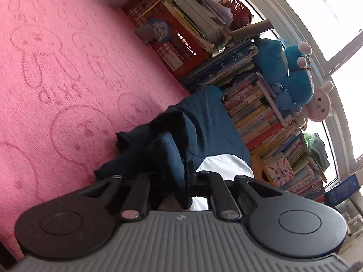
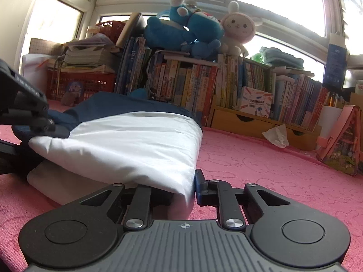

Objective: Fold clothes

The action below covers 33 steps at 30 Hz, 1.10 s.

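Garment (image 2: 127,140), navy and white: bunched on pink blanket (image 2: 272,165), in front of bookshelf (image 2: 204,86). Left gripper (image 1: 177,176): jaws pinched on navy fold. Right gripper (image 2: 181,185): apparently clamped on white corner, one finger hidden.

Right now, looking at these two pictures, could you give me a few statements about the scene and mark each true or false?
1. The garment is navy and white. True.
2. It lies on a green blanket. False: the blanket is pink.
3. The right tool grips the white fabric. True.
4. The left tool is wide open and empty. False: it is shut on navy fabric.
5. Plush toys sit on top of the books. True.
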Available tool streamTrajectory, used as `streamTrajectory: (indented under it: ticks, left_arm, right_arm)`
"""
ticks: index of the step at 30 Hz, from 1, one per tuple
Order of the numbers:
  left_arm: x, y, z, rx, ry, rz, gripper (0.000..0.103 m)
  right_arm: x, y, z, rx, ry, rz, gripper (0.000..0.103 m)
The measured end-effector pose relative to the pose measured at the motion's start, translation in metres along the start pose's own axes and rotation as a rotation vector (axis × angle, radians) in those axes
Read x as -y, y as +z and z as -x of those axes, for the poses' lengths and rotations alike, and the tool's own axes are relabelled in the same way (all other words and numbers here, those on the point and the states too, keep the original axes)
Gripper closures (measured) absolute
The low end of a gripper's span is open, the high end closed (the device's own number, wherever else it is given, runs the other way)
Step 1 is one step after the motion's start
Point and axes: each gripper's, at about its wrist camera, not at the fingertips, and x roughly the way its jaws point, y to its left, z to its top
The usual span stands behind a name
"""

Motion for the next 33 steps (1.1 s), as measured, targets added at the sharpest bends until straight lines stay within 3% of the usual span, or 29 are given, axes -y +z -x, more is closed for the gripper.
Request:
streamTrajectory:
  ticks: [3, 10, 13, 15, 18, 19, 21, 26, 29, 31, 33]
  left_arm:
    - [0.004, 0.002, 0.014, 0.063, 0.051, -0.103, 0.094]
    - [-0.011, 0.011, 0.025, 0.092, 0.142, -0.125, 0.094]
    - [-0.016, 0.014, 0.031, 0.122, 0.268, -0.168, 0.103]
    - [-0.03, 0.024, 0.042, 0.103, 0.218, -0.097, 0.103]
    - [-0.034, 0.037, 0.059, 0.083, 0.077, -0.036, 0.099]
    - [-0.027, 0.04, 0.064, 0.09, 0.044, -0.072, 0.095]
    - [-0.005, 0.043, 0.071, 0.11, -0.01, -0.182, 0.076]
    - [0.075, 0.055, 0.051, 0.088, -0.105, -0.538, 0.056]
    - [0.104, 0.051, 0.018, 0.049, -0.089, -0.721, 0.054]
    - [0.108, 0.042, -0.003, 0.017, -0.021, -0.807, 0.055]
    - [0.099, 0.032, -0.019, -0.034, 0.058, -0.831, 0.056]
  right_arm:
    - [0.0, -0.003, 0.001, 0.002, -0.001, 0.001, 0.086]
    - [-0.005, -0.004, 0.002, 0.008, -0.004, 0.034, 0.086]
    - [-0.006, -0.005, 0.002, 0.008, -0.01, 0.045, 0.086]
    - [-0.005, -0.005, 0.001, 0.003, -0.012, 0.039, 0.086]
    - [-0.007, -0.006, 0.002, 0.007, -0.003, 0.057, 0.084]
    - [-0.008, -0.006, 0.003, 0.01, -0.006, 0.066, 0.083]
    - [-0.012, -0.006, 0.005, 0.024, -0.016, 0.086, 0.08]
    - [-0.019, -0.009, 0.01, 0.044, -0.009, 0.154, 0.07]
    - [-0.011, -0.006, 0.014, 0.027, 0.053, 0.111, 0.064]
    - [-0.002, -0.004, 0.016, 0.019, 0.106, 0.086, 0.062]
    - [0.009, -0.002, 0.019, 0.011, 0.159, 0.064, 0.062]
